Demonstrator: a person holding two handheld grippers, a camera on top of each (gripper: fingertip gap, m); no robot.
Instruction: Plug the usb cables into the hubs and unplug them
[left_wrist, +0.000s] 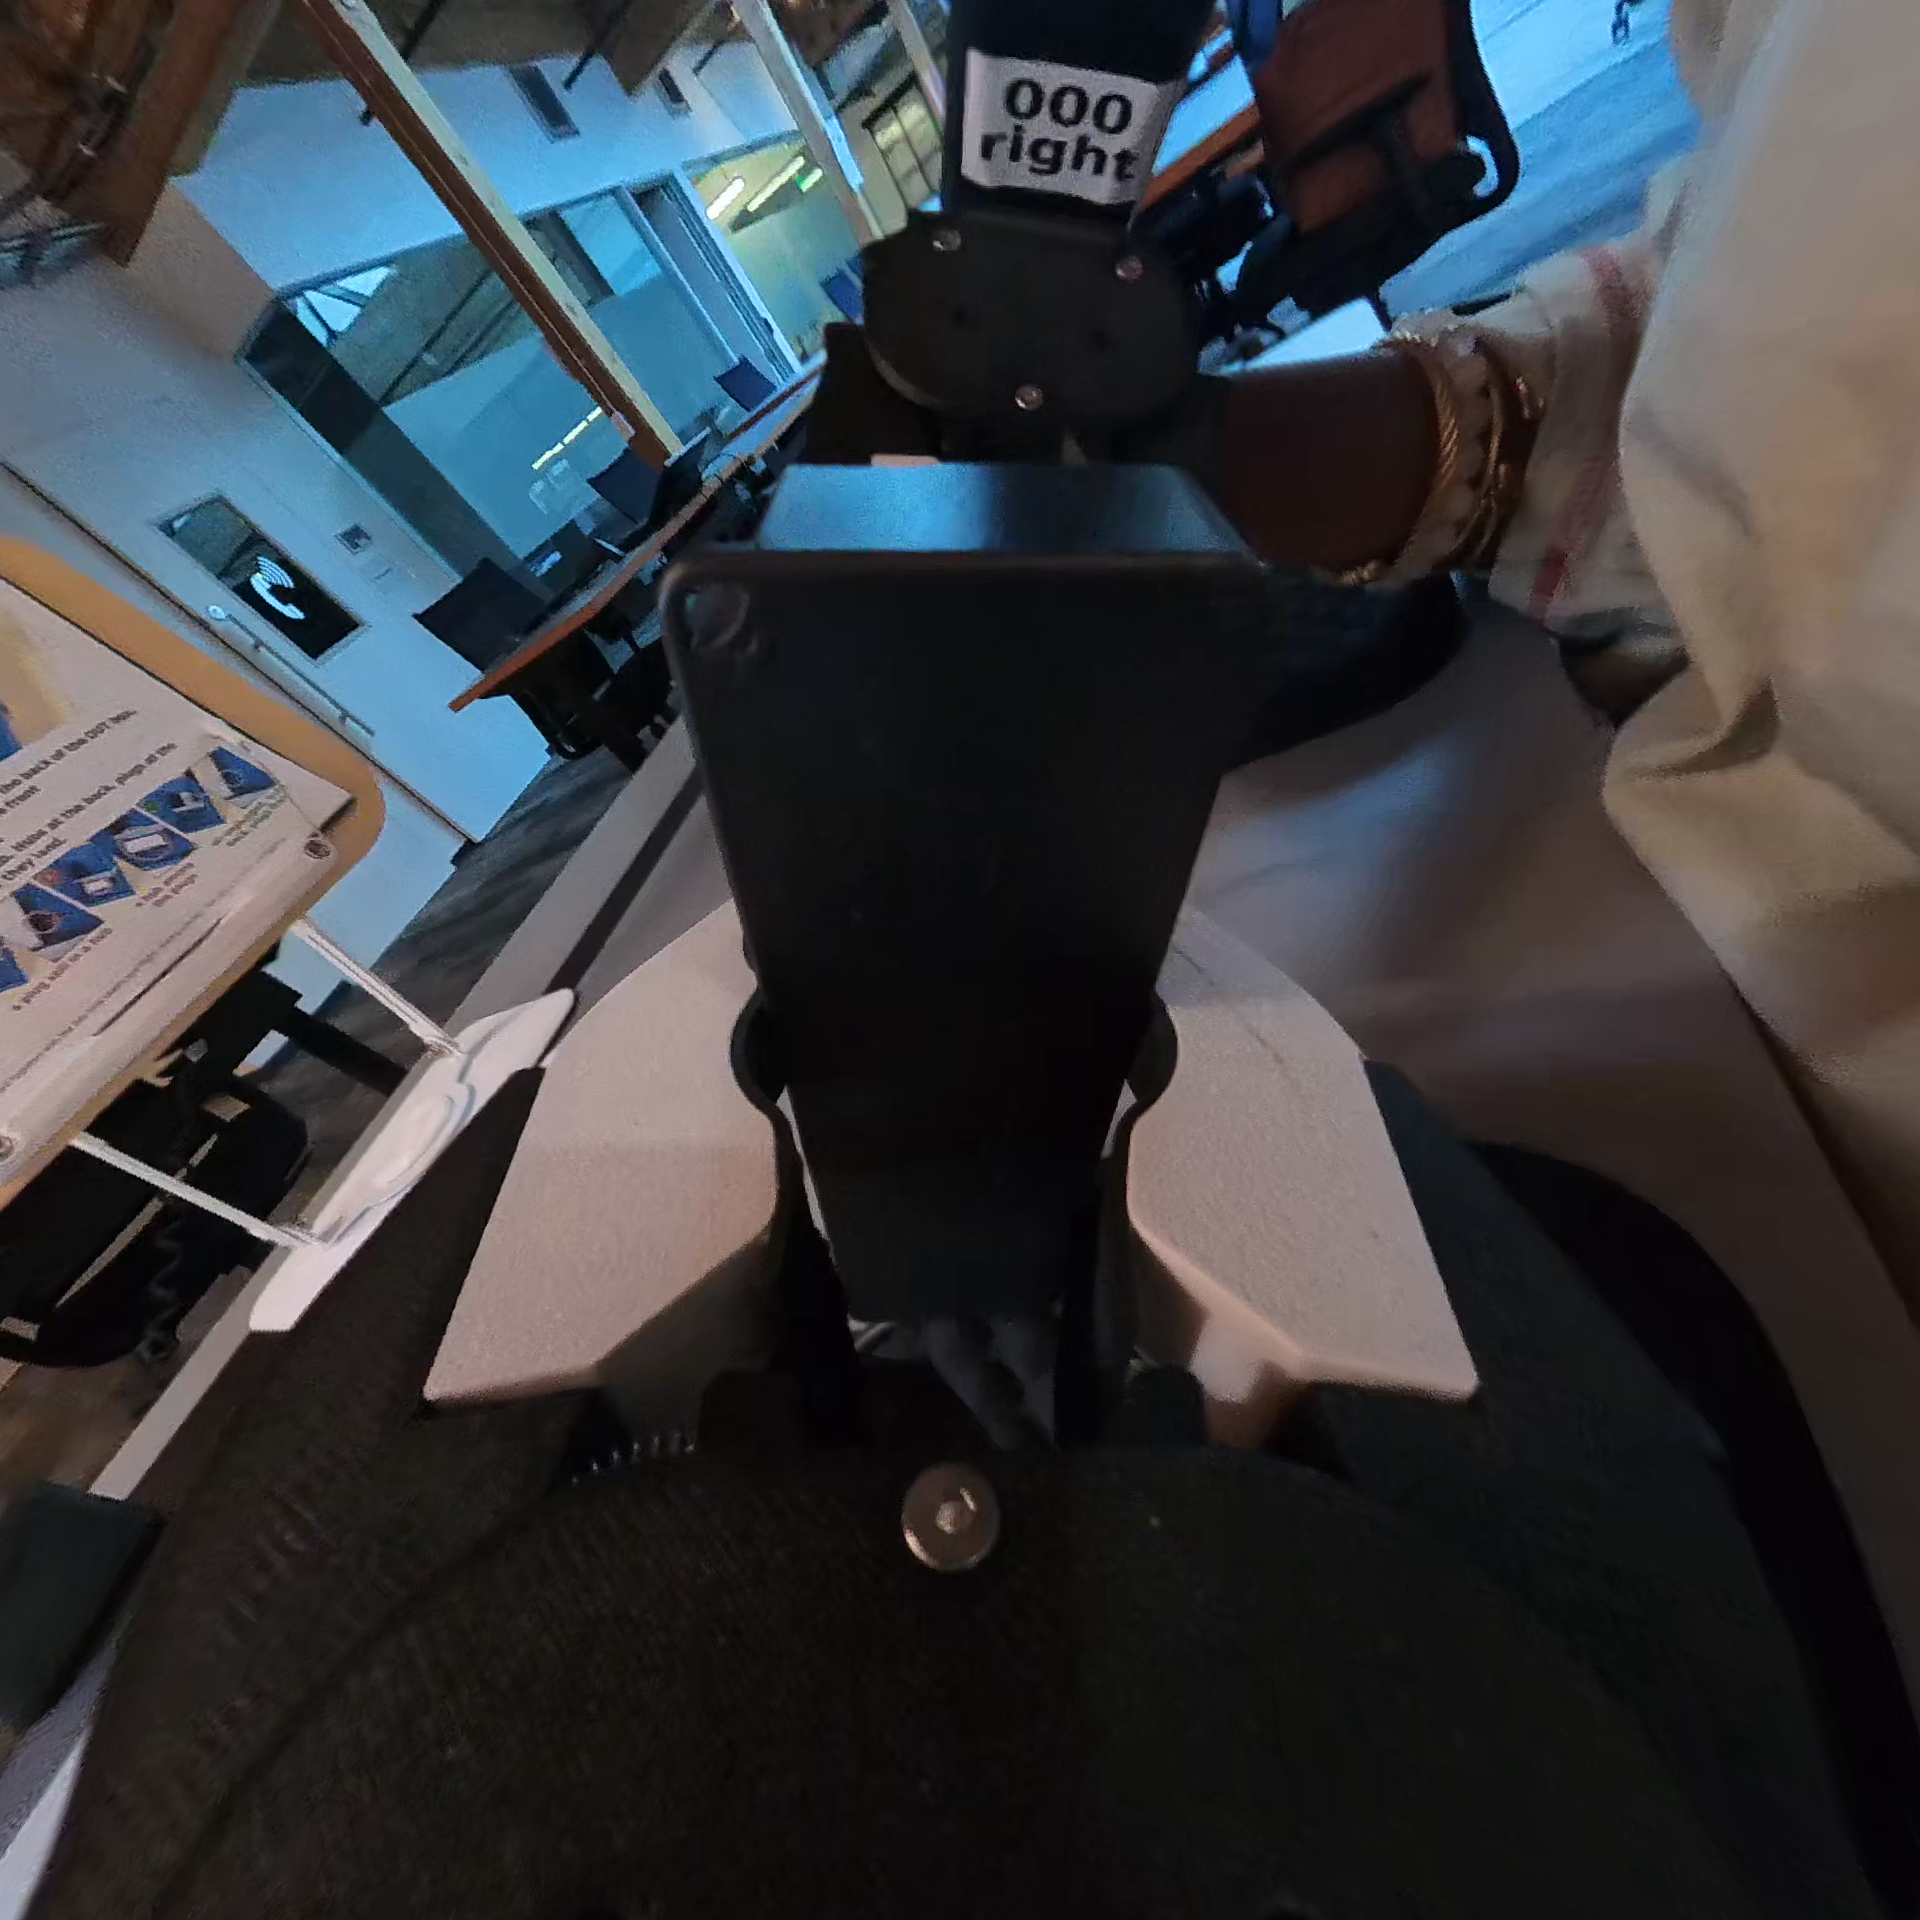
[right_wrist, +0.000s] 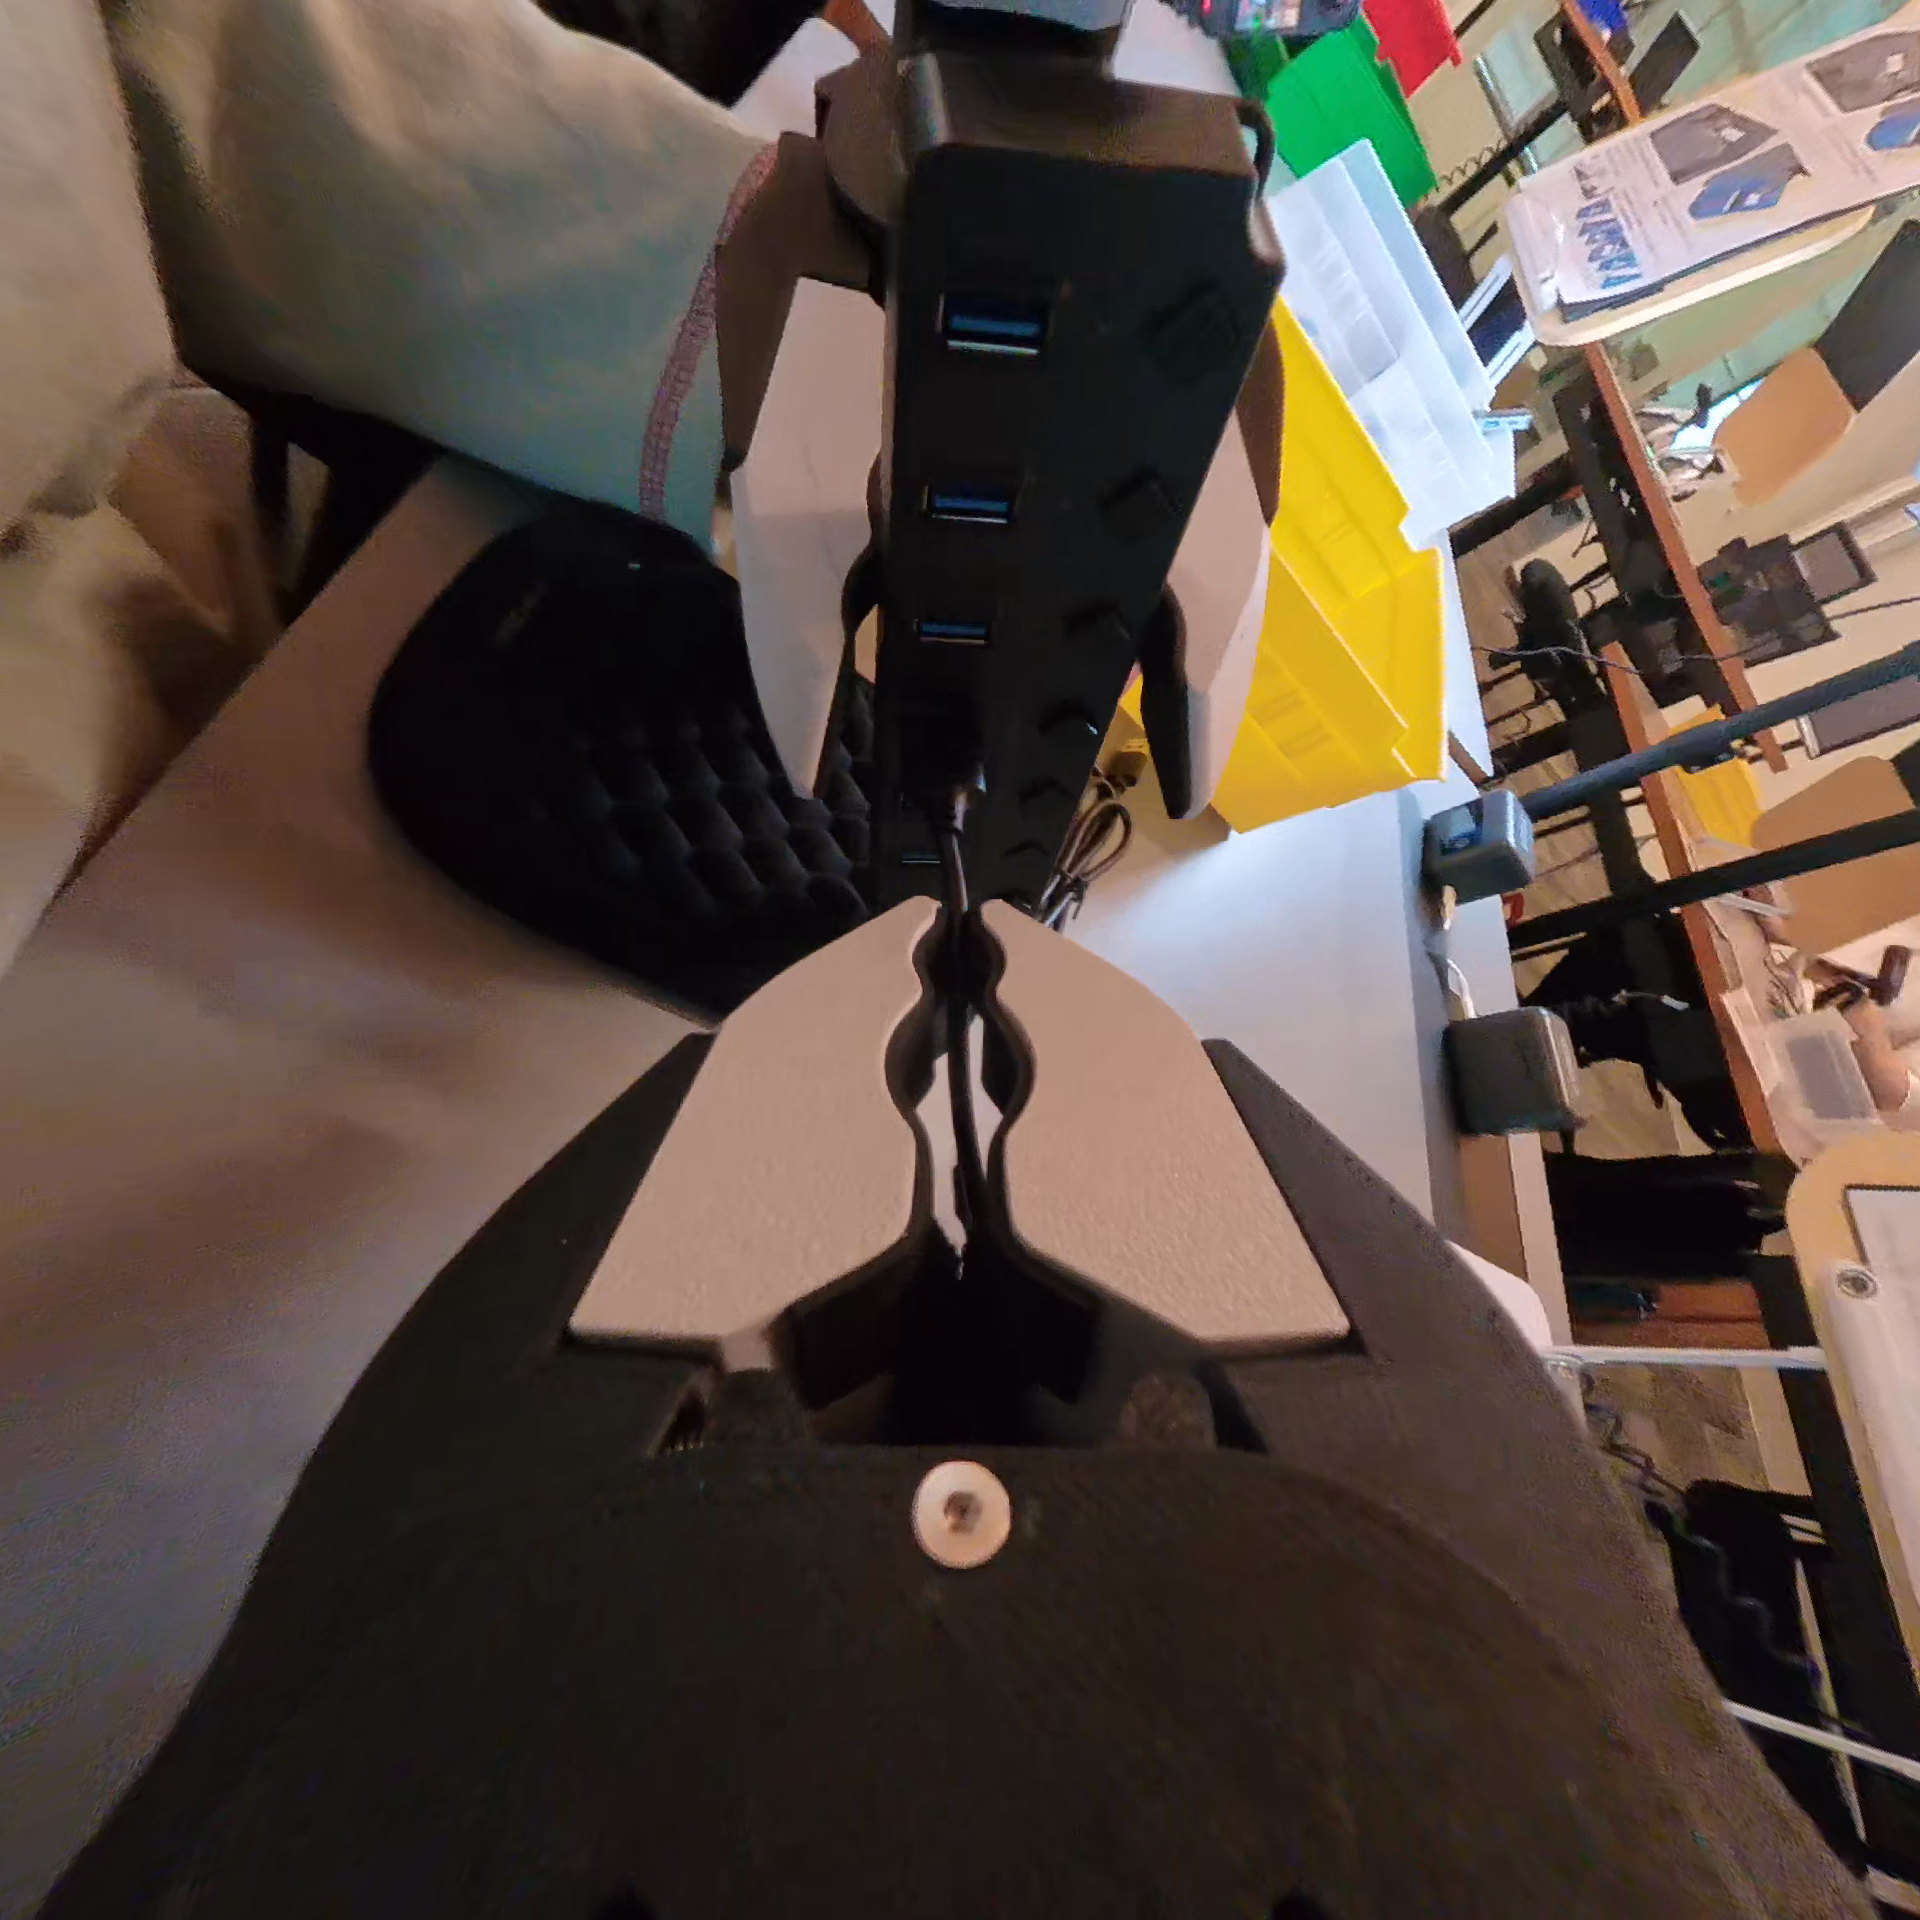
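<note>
My left gripper (left_wrist: 956, 987) is shut on a black USB hub (left_wrist: 966, 779), which I see from its plain back side. The right wrist view shows the hub's front (right_wrist: 1049, 416) with several blue ports and a row of buttons, clamped between the left gripper's white fingers (right_wrist: 790, 520). My right gripper (right_wrist: 956, 920) is shut on a thin black USB cable (right_wrist: 961, 1039). The cable's plug (right_wrist: 961, 774) sits in a port in the hub's lower half, just past the fingertips. The right gripper's black body (left_wrist: 1029, 312) shows beyond the hub, held by a hand with bracelets (left_wrist: 1455, 468).
Below lies a white table (right_wrist: 1247, 987) with a black textured pad (right_wrist: 582, 748), loose cables (right_wrist: 1091, 842), a yellow bin (right_wrist: 1340, 582), a clear box (right_wrist: 1382, 343) and two small grey devices (right_wrist: 1512, 1070). A person's pale sleeve (right_wrist: 468, 260) is close on the left. A picture sheet on a stand (left_wrist: 135, 894) stands left. Both grippers' tips are close together, under 4 cm apart.
</note>
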